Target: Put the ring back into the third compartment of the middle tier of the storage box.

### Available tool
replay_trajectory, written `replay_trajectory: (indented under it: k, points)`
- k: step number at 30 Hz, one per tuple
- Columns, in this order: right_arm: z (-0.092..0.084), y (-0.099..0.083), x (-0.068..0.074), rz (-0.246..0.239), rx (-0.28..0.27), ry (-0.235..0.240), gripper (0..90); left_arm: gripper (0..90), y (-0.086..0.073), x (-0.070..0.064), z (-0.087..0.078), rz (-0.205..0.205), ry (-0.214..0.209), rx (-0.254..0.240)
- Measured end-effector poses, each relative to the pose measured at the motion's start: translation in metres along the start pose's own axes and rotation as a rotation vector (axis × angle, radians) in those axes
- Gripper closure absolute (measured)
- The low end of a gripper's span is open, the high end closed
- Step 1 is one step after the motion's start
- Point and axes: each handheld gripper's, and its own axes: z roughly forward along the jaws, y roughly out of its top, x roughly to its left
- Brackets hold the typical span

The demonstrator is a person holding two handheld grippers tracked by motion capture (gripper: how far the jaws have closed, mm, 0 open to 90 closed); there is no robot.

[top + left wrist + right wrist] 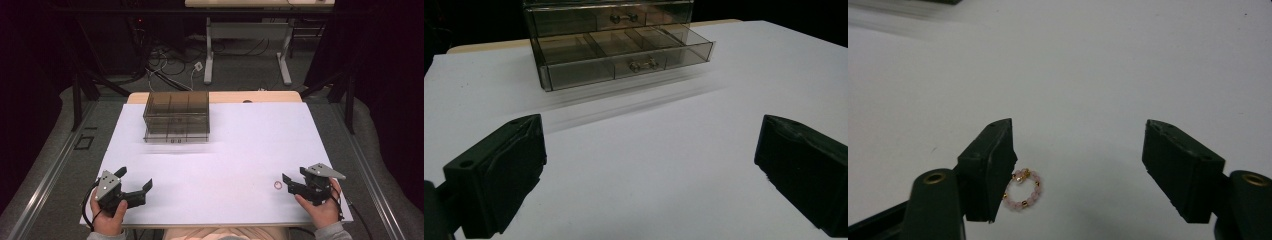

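A small ring of pink and gold beads (pixel 278 185) (pixel 1023 190) lies flat on the white table top (pixel 225 150) near the front right. My right gripper (pixel 295 176) (pixel 1078 150) is low over it with its jaws apart. In the right gripper view the ring lies between the jaws, right against the inner face of the left one and far from the other. At the front left my left gripper (pixel 136 178) (pixel 651 135) is open wide, with bare table between its jaws.
A smoky see-through drawer box (pixel 176 116) (pixel 614 30) stands at the back left of the table. Its bottom drawer (pixel 624 60) is pulled out, and its compartments look empty. Beyond the table stand desk legs and cables (pixel 210 55).
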Motion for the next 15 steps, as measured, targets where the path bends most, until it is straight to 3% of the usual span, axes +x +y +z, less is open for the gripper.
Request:
replay_trajectory:
  k: [4,15]
  points:
    - [0.0037,0.0019,0.0023,-0.022,0.025,-0.001,35.7,0.6,-0.0003,-0.0003,0.0009,0.002,0.001,0.005]
    - [0.0117,0.0067,0.0045,0.011,0.106,0.048,51.2,0.6,-0.0007,-0.0001,0.0013,-0.002,0.001,0.009]
